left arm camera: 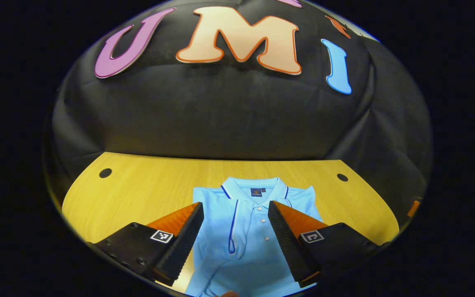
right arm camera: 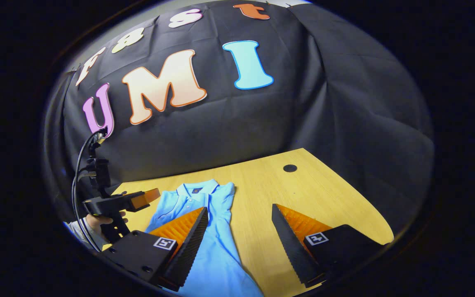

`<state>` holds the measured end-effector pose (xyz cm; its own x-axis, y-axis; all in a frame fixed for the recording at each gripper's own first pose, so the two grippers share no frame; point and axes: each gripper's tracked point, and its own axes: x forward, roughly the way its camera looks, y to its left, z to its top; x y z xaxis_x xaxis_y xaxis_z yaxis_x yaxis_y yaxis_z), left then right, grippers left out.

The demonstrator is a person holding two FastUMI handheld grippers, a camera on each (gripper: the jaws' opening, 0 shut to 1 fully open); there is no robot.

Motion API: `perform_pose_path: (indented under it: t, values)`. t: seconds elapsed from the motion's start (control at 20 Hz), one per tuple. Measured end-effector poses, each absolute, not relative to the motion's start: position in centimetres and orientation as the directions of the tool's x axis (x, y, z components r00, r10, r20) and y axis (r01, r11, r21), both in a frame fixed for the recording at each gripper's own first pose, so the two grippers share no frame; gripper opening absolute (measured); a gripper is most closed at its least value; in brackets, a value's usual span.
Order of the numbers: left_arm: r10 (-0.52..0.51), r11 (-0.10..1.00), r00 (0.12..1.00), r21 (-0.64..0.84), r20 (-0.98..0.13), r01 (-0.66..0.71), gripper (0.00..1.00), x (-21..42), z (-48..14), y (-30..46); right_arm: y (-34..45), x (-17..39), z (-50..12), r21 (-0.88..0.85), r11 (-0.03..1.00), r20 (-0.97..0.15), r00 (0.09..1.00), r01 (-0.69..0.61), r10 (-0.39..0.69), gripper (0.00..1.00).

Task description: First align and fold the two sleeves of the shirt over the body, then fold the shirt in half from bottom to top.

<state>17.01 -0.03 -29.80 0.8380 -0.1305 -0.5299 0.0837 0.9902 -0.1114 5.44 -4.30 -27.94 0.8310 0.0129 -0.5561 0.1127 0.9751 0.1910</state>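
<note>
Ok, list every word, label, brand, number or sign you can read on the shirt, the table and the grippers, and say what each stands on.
None can be read.
Neck label inside the collar of the shirt: a small dark patch, too small to read.
Square printed markers on the left gripper and on the right gripper: coded patterns, no letters or digits.
Table: bare wood with round holes, no text.
</note>
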Motion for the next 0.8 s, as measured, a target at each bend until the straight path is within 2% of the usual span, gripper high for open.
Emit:
perform_pose_path:
  t: [0.2,0.4,0.8]
  values:
    - [-0.058,0.998,0.863,-0.062,-0.501,0.031,0.95,12.0,-26.7,3.4,-2.5,3.7,-27.6,0.178,0.984,-0.550,0.830,0.009,0.091,0.97]
    - [-0.033,0.999,0.876,-0.013,-0.482,0.030,0.95,5.8,-24.4,5.1,-1.5,0.5,-26.3,0.161,0.986,-0.534,0.835,-0.052,0.132,0.97]
    - [-0.001,1.000,0.854,0.000,-0.520,0.001,0.95,-4.3,-25.3,6.5,-1.2,-6.9,-26.8,0.129,0.985,-0.556,0.815,-0.110,0.164,0.98]
